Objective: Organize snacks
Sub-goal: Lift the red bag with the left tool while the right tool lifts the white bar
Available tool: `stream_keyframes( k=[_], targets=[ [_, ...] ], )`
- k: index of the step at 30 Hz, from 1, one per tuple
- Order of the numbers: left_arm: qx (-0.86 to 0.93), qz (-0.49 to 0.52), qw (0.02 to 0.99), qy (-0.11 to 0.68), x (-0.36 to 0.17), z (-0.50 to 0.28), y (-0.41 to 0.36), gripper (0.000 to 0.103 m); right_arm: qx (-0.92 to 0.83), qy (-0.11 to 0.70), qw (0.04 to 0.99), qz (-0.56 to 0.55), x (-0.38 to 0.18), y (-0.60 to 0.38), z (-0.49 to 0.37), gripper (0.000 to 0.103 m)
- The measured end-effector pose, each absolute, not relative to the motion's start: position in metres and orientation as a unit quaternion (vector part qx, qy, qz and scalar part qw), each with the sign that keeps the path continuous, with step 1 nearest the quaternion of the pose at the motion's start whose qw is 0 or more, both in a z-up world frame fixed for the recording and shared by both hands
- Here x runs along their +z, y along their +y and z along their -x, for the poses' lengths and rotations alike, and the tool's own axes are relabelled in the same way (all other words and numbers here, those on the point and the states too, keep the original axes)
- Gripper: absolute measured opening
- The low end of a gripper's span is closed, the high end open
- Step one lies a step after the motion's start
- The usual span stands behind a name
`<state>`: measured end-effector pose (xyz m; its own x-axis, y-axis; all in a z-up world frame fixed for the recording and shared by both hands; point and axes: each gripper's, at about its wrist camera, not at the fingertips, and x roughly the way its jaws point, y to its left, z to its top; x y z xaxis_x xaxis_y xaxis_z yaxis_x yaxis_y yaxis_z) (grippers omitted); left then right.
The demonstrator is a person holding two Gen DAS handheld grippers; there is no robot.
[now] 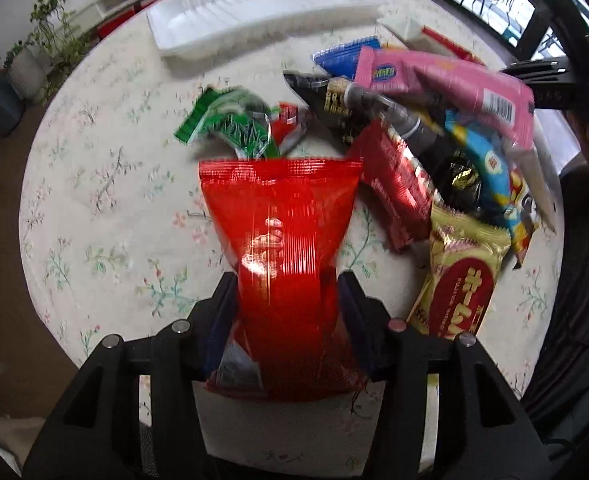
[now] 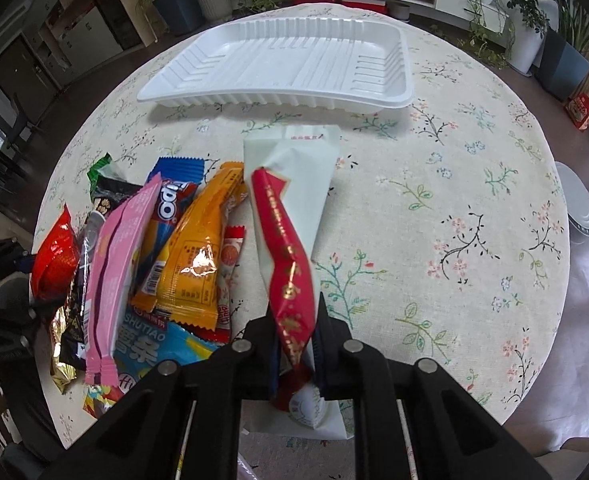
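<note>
Your left gripper (image 1: 288,292) pinches the red snack bag (image 1: 286,236); your right gripper (image 2: 294,328) pinches the white-and-red packet (image 2: 294,216). Ahead of both lies the white tray (image 2: 390,92), snack pile (image 2: 166,248) between them.

red bag (image 1: 290,248): glossy foil-like film, crimped top seal | white-and-red packet (image 2: 294,216): matt paper-look white, shiny red band | tray (image 2: 394,92): smooth ribbed white plastic | tablecloth (image 2: 454,200): matt woven floral cloth | orange packet (image 2: 198,256): glossy film | pink packet (image 2: 114,264): satin plastic | gripper fingers (image 1: 222,300): matt black plastic, metal pins
</note>
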<state>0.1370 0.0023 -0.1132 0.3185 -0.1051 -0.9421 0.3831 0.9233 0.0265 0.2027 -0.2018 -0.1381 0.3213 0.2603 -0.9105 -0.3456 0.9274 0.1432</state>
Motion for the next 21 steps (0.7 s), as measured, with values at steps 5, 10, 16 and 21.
stream_keyframes(
  k=[5,10,16,21],
  targets=[
    [-0.151,-0.083,0.815,0.554,-0.112,-0.139,0.016,0.033,0.178,0.540,0.823,0.007,-0.131,-0.218,-0.201,0.014],
    [-0.152,-0.060,0.822,0.546,-0.110,-0.137,0.026,0.028,0.179,0.530,0.828,-0.024,-0.124,-0.229,-0.201,0.014],
    [-0.165,0.000,0.831,0.531,-0.090,-0.134,0.045,0.027,0.179,0.520,0.832,-0.079,-0.118,-0.248,-0.204,0.014],
    [-0.179,0.073,0.841,0.505,-0.058,-0.147,0.074,0.027,0.168,0.512,0.831,-0.134,-0.113,-0.274,-0.216,0.014]
  ],
)
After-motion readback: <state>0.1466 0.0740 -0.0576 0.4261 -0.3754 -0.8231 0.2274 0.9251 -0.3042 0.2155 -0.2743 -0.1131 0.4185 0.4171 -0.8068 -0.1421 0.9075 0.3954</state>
